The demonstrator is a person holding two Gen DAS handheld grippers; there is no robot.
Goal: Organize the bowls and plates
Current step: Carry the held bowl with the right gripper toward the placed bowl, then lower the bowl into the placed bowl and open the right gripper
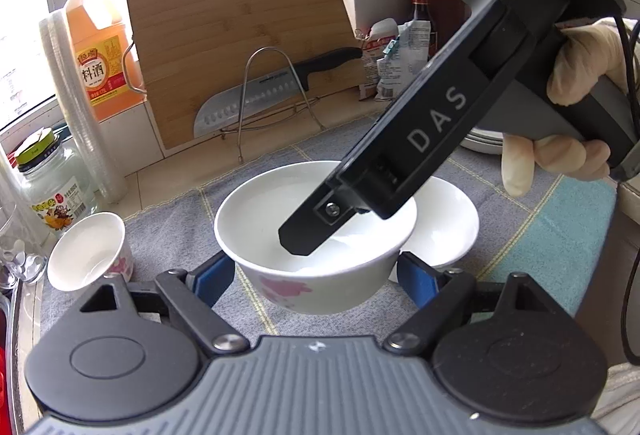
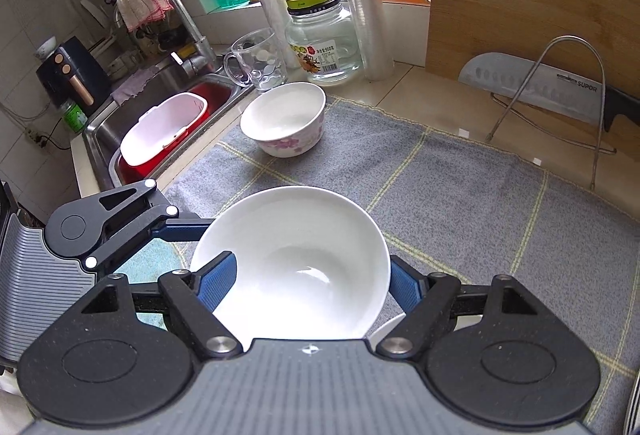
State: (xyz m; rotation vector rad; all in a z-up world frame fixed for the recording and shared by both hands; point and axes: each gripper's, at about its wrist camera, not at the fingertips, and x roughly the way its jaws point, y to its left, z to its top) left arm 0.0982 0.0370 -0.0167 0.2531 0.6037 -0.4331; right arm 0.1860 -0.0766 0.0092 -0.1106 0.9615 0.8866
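A white bowl with pink flowers (image 1: 312, 255) sits on the grey cloth (image 1: 176, 231) between the open fingers of my left gripper (image 1: 316, 277); the blue pads (image 1: 216, 277) stand beside its walls, contact unclear. My right gripper reaches into this bowl from the upper right in the left wrist view (image 1: 308, 235). In the right wrist view my right gripper (image 2: 310, 287) straddles the same white bowl (image 2: 292, 267), one pad (image 2: 218, 283) inside its rim. A plain white bowl (image 1: 444, 231) lies behind it. Another flowered bowl (image 1: 90, 253) stands at left, also in the right wrist view (image 2: 286, 123).
A stack of white plates (image 1: 484, 141) lies at the back right. A cutting board (image 1: 240, 51) and a cleaver on a wire rack (image 1: 256, 99) stand behind. A glass jar (image 1: 52, 187), a cooking-wine bottle (image 1: 100, 51) and a glass mug (image 2: 256, 61) are left. The sink (image 2: 160, 115) lies beyond.
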